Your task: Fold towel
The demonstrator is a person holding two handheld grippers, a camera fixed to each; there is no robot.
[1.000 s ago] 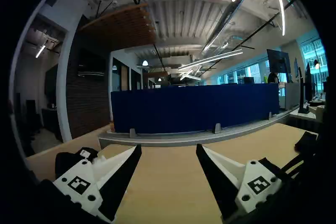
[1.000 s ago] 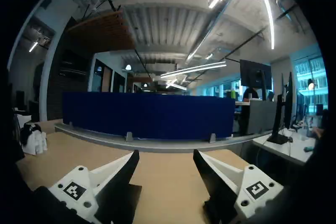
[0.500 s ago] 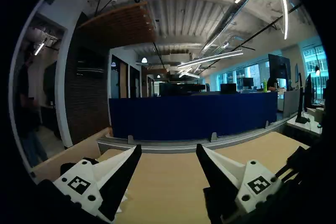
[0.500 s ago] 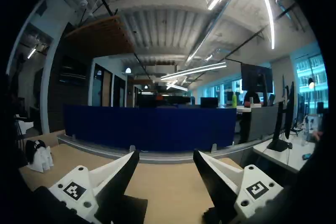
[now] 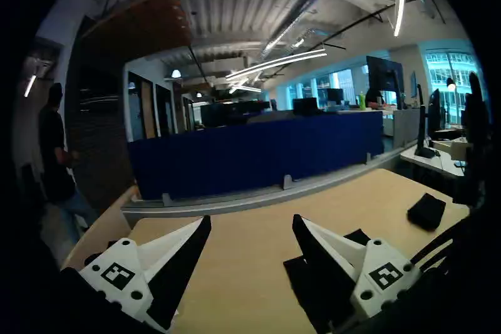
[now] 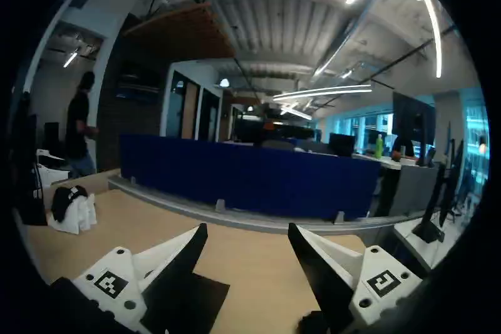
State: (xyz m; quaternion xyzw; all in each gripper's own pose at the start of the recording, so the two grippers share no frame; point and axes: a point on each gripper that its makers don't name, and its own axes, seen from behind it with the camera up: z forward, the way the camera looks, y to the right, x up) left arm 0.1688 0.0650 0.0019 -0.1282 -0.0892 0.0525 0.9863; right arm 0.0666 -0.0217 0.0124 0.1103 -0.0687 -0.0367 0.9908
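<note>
A dark towel (image 5: 299, 274) lies flat on the wooden table (image 5: 250, 252), partly under the right finger of my left gripper (image 5: 250, 221). That gripper hovers above the table, open, with nothing between its fingers. In the right gripper view a dark flat piece of the towel (image 6: 191, 299) shows under the left finger of my right gripper (image 6: 247, 229), which is also open and holds nothing. A second dark folded cloth (image 5: 427, 210) rests near the table's right edge.
A blue partition (image 5: 250, 152) on a grey rail closes the table's far side. A white and black bundle (image 6: 74, 208) sits at the table's left. A person (image 6: 78, 124) stands at the far left. Monitors (image 5: 432, 124) stand on a desk to the right.
Both cameras have risen and tilted down, showing more table. The dark towel and the folded cloth have come into the left gripper view. Both grippers stay open.
</note>
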